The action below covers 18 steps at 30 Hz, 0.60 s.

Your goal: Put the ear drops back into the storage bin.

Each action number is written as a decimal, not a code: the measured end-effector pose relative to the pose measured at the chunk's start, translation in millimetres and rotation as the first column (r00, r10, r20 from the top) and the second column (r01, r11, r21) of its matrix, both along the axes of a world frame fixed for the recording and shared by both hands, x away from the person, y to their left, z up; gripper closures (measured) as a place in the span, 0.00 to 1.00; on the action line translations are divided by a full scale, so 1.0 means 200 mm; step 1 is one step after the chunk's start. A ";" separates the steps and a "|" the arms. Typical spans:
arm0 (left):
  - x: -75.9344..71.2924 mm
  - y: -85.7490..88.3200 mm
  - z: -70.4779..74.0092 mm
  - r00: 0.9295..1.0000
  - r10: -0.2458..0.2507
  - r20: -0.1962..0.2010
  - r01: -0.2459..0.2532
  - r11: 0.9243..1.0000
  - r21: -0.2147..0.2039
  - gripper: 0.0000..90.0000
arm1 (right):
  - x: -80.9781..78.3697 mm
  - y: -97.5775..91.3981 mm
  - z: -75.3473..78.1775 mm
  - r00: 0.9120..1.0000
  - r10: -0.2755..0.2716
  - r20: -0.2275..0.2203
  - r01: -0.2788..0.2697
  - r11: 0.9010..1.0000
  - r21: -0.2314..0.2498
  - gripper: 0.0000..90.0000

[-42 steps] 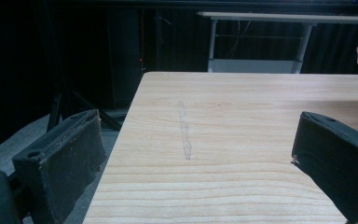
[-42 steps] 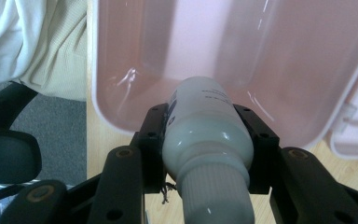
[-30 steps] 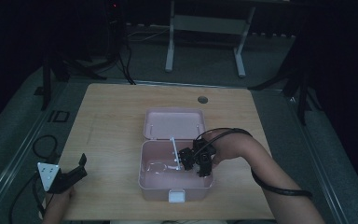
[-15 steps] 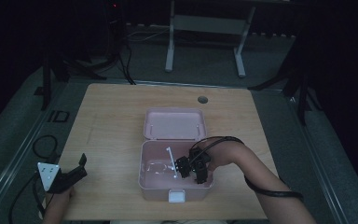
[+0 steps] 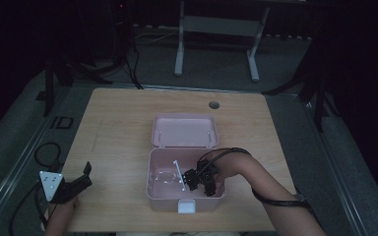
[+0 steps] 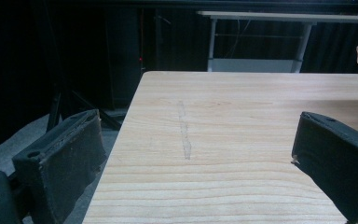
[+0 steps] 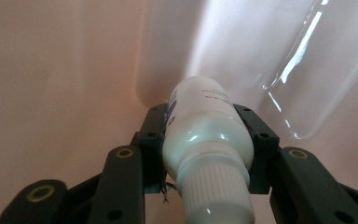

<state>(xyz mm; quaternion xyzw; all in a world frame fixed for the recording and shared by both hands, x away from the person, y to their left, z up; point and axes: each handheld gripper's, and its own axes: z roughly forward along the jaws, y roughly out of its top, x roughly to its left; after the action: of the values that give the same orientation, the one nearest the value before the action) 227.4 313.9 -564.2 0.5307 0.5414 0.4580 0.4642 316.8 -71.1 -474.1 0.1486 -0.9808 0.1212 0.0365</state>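
An open box [image 5: 187, 196] sits on the table [image 5: 118, 142], near my edge. Its lid [image 5: 184, 131] lies behind it, at 12 o'clock. My right gripper [image 5: 197, 181] is inside the box, closed around a bottle [image 7: 205, 135]. My left gripper [image 5: 76, 184] rests at 9 o'clock, well apart.

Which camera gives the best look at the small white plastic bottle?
The right gripper view: the small white plastic bottle sits close up, clamped between the fingers. In the high view the bottle is too small to tell, inside the pink plastic box.

White bottle [image 7: 205, 135] lies clamped inside pink box [image 5: 157, 196].
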 end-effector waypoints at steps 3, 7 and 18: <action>0.00 0.00 0.00 1.000 0.001 0.000 -0.001 1.000 0.001 0.03 | 0.01 0.00 -0.02 1.000 -0.011 0.012 0.011 1.000 -0.001 0.66; 0.00 0.00 0.00 1.000 0.001 0.001 -0.001 1.000 0.001 0.03 | 0.02 0.00 -0.04 1.000 -0.016 0.010 0.016 1.000 0.006 0.66; 0.00 0.00 0.00 1.000 0.000 0.000 0.000 1.000 0.002 0.03 | 0.02 -0.01 -0.08 0.999 -0.030 0.035 0.030 1.000 0.009 0.65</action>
<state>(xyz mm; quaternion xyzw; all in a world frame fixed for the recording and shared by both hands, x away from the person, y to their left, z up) 227.5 313.5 -564.2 0.5311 0.5410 0.4587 0.4635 321.3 -73.4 -489.6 0.1318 -0.9839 0.1192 0.0203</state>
